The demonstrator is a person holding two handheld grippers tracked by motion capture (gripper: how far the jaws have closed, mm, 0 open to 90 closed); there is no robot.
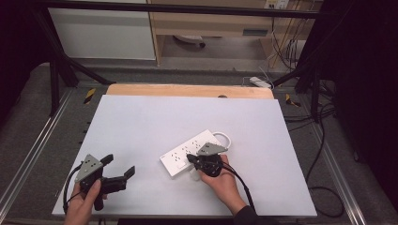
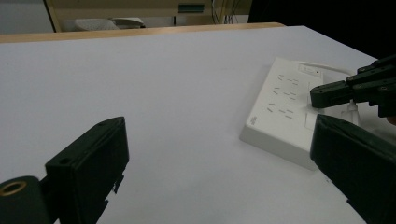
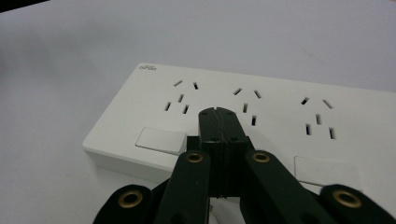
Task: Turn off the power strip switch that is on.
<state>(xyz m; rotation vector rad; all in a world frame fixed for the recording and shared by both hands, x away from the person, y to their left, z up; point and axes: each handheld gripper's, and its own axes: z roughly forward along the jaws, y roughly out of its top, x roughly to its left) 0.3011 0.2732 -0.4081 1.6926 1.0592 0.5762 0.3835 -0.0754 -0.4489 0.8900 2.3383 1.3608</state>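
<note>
White power strip on a pale sheet, right gripper clenched above it, left gripper released nearby.

The power strip (image 1: 190,151) is a smooth, glossy white plastic slab with rounded edges, rows of slotted sockets and flat rectangular switches; it lies askew near the middle of the matte, pale grey-blue table (image 1: 141,122), right of centre, with a white cable (image 1: 225,137) looped at its far end. The right gripper (image 3: 218,113), matte black with brass-coloured bolts, has its jaws pressed flat together with nothing seen between them, tips over the strip's near socket row. The left gripper (image 1: 119,166) rests well apart at the near left, jaws spread wide over bare table. A wooden edge (image 1: 187,90) borders the far side; black cables (image 1: 324,140) trail on the floor to the right.
</note>
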